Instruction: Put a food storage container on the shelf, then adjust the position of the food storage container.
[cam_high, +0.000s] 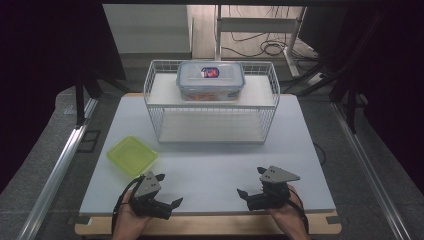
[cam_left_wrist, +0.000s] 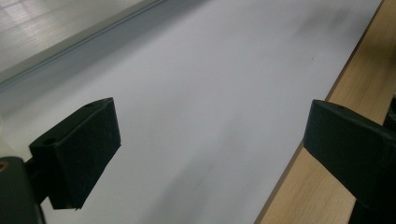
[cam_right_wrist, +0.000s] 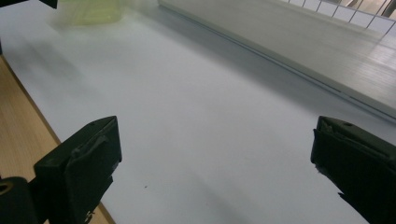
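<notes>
Resting at the near edge of the table (cam_high: 210, 165), both grippers sit with their jaws spread wide and nothing between them. The left gripper (cam_high: 167, 190) lies at about seven o'clock on the white surface, held in the person's left hand (cam_high: 129, 220); its own view looks across bare white board with the wooden rim at its right. The right gripper (cam_high: 252, 182) lies at about five o'clock, in the right hand (cam_high: 287, 217), well apart from the left one. The green lid (cam_high: 132, 155) lies flat on the table just beyond the left gripper, toward nine o'clock, near it but not touching; it shows blurred at the top left of the right gripper view (cam_right_wrist: 91, 11). At twelve o'clock a wire basket (cam_high: 212, 125) stands with a clear lidded container (cam_high: 210, 80) on its upper shelf.
</notes>
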